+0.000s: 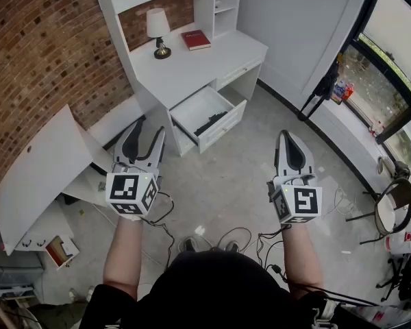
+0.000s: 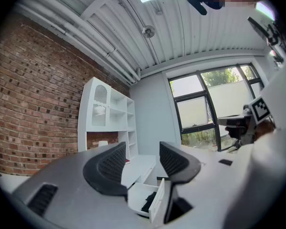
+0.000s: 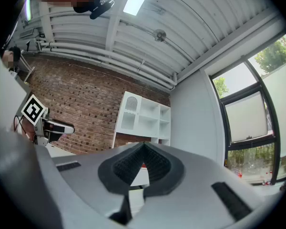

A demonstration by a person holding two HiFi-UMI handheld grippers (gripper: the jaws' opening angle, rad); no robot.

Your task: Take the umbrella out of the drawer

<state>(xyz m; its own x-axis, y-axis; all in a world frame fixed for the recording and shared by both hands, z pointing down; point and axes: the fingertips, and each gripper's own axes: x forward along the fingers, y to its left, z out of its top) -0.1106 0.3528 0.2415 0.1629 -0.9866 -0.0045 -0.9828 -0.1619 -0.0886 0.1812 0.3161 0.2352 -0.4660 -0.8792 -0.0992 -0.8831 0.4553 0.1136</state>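
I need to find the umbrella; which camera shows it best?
Head view: it looks down into the open drawer at the umbrella. Left gripper view catches only a dark sliver; right gripper view shows none.

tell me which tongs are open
The left tongs: their jaws stand apart, gripping nothing, while the right tongs have their jaws closed together.
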